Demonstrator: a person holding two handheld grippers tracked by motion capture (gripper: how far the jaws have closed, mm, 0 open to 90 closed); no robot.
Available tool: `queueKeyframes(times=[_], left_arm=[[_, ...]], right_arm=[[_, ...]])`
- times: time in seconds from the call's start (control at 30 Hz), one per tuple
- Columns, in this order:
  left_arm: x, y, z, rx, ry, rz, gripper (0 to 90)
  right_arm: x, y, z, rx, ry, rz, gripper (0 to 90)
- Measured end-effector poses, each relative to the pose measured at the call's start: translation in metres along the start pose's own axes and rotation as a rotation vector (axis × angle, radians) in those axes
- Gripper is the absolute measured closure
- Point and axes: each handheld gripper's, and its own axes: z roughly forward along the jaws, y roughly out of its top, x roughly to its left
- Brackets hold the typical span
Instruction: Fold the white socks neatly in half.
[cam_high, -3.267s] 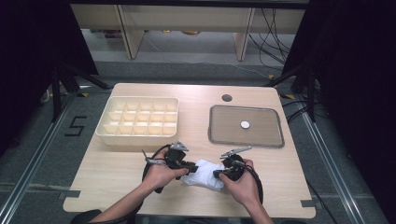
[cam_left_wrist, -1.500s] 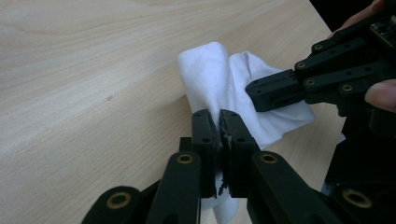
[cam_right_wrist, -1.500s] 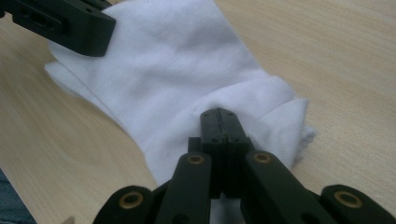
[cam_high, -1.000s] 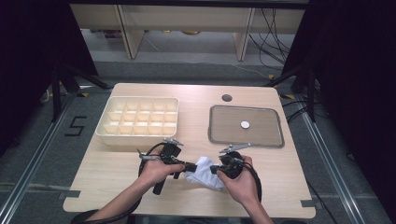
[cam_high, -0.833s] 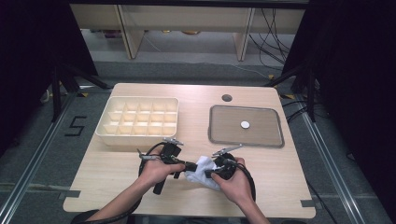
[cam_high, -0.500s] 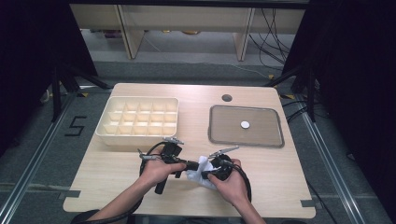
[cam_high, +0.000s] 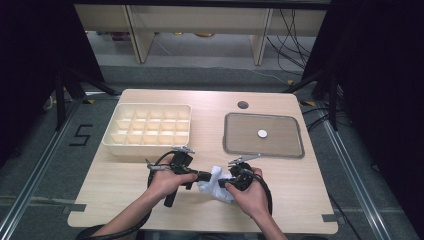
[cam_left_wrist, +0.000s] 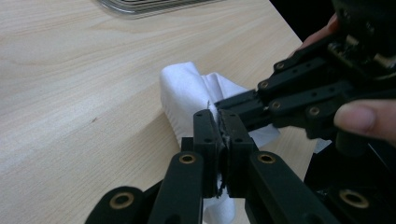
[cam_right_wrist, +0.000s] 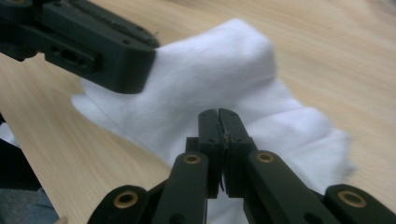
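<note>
High view: crumpled white cloth (cam_high: 216, 183) lying on the pale wooden tabletop (cam_high: 300, 190) near its front edge, directly between left tongs (cam_high: 204, 176) and right tongs (cam_high: 223, 183), both hands about equally near. Cream compartmented plastic tray (cam_high: 148, 130) and grey metal tray (cam_high: 263, 135) well apart, further back.

Left gripper view: left tongs (cam_left_wrist: 220, 122) pressed together on an edge of cloth (cam_left_wrist: 184, 93), the bulk spreading ahead and leftwards; right tongs (cam_left_wrist: 229, 103) coming in from the right, touching the same fold.

Right gripper view: right tongs (cam_right_wrist: 218, 115) having just eased slightly, a thin edge of cloth (cam_right_wrist: 219, 74) apparently pinched between the near-shut jaws, cloth bunched ahead; left tongs (cam_right_wrist: 135, 60) gripping its upper-left corner.
</note>
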Motion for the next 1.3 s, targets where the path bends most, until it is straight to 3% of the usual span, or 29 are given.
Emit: queueKeyframes(times=[0.07, 0.1, 0.13, 0.17, 0.2, 0.23, 0.27, 0.3, 0.37, 0.4, 0.47, 0.5, 0.53, 0.57, 0.6, 0.63, 0.67, 0.7, 0.73, 0.77, 0.83, 0.87, 0.9, 0.93, 1.1, 1.23, 1.3], left_arm=[[0.0, 0.001, 0.0, 0.002, -0.012, -0.001, 86.3], [-0.001, 0.001, 0.0, -0.003, -0.006, 0.005, 86.3], [-0.001, 0.001, -0.001, -0.008, -0.001, 0.005, 86.3], [-0.002, 0.001, -0.002, -0.008, 0.005, 0.005, 86.3], [-0.002, 0.001, -0.002, -0.008, 0.005, 0.005, 86.3], [-0.001, 0.002, -0.003, -0.001, 0.008, 0.007, 86.3], [-0.001, 0.002, -0.003, -0.001, 0.008, 0.007, 86.3], [0.002, 0.003, -0.003, -0.005, -0.008, 0.04, 86.3], [0.001, 0.003, -0.002, -0.02, 0.004, 0.038, 86.3], [0.0, 0.004, -0.004, 0.003, 0.02, 0.04, 86.3], [-0.001, 0.004, -0.003, -0.003, 0.017, 0.039, 86.3], [0.0, 0.004, -0.001, -0.012, -0.007, 0.043, 86.2], [-0.002, 0.003, -0.002, -0.003, 0.002, 0.013, 86.2], [-0.005, 0.004, -0.003, 0.006, 0.022, 0.012, 86.2], [-0.005, 0.004, -0.003, 0.006, 0.022, 0.012, 86.2], [-0.004, 0.004, -0.001, -0.001, -0.007, 0.015, 86.2], [-0.006, 0.004, -0.002, -0.001, 0.017, 0.017, 86.2], [-0.005, 0.005, -0.001, -0.004, -0.004, 0.018, 86.2], [-0.007, 0.005, -0.001, -0.01, 0.008, 0.019, 86.2], [-0.007, 0.006, -0.001, -0.003, -0.008, 0.021, 86.2], [-0.009, 0.007, -0.001, 0.009, 0.013, 0.032, 86.2], [-0.009, 0.006, 0.001, -0.019, -0.001, 0.027, 86.2], [-0.01, 0.007, -0.001, 0.016, 0.021, 0.033, 86.2], [-0.01, 0.007, -0.001, 0.009, 0.014, 0.032, 86.2], [-0.011, 0.009, 0.002, -0.003, -0.019, 0.036, 86.2], [-0.014, 0.009, 0.003, -0.003, -0.002, 0.036, 86.2], [-0.013, 0.009, 0.005, -0.001, -0.019, 0.038, 86.2]], right_arm=[[-0.001, 0.001, -0.002, 0.01, -0.007, -0.008, 87.8], [0.0, 0.001, -0.003, 0.019, -0.035, -0.002, 87.9], [0.0, 0.001, -0.004, -0.002, 0.002, -0.018, 88.1], [0.0, 0.001, -0.009, -0.007, -0.026, -0.011, 88.1], [0.0, 0.001, -0.009, -0.007, -0.026, -0.011, 88.1], [-0.004, 0.001, -0.019, -0.022, -0.085, 0.011, 88.1], [-0.003, 0.0, -0.026, -0.025, -0.079, 0.06, 88.1], [-0.012, -0.001, -0.031, -0.034, -0.112, 0.029, 88.1], [-0.017, -0.003, -0.036, -0.037, -0.129, 0.042, 88.1], [-0.02, -0.004, -0.038, -0.035, -0.141, 0.058, 88.0], [-0.028, -0.009, -0.042, -0.023, -0.151, 0.083, 87.9], [-0.029, -0.012, -0.041, -0.013, -0.146, 0.08, 87.8], [-0.028, -0.016, -0.038, -0.007, -0.133, 0.084, 87.5], [-0.028, -0.018, -0.036, -0.001, -0.132, 0.067, 87.4], [-0.028, -0.018, -0.036, -0.001, -0.132, 0.067, 87.4], [-0.027, -0.019, -0.033, 0.0, -0.135, 0.065, 87.2], [-0.026, -0.019, -0.03, 0.007, -0.125, 0.075, 87.0], [-0.025, -0.02, -0.027, 0.006, -0.123, 0.077, 87.0], [-0.023, -0.02, -0.023, 0.014, -0.125, 0.078, 86.9], [-0.023, -0.02, -0.023, 0.014, -0.125, 0.078, 86.9], [-0.021, -0.02, -0.019, 0.024, -0.125, 0.079, 86.9], [-0.021, -0.021, -0.018, 0.023, -0.123, 0.075, 87.0], [-0.021, -0.021, -0.017, 0.023, -0.122, 0.079, 86.9], [-0.02, -0.021, -0.016, 0.03, -0.138, 0.085, 86.9], [-0.021, -0.023, -0.013, 0.024, -0.123, 0.075, 86.9], [-0.019, -0.023, -0.011, 0.028, -0.122, 0.068, 86.9], [-0.019, -0.022, -0.01, 0.03, -0.107, 0.071, 86.9]])
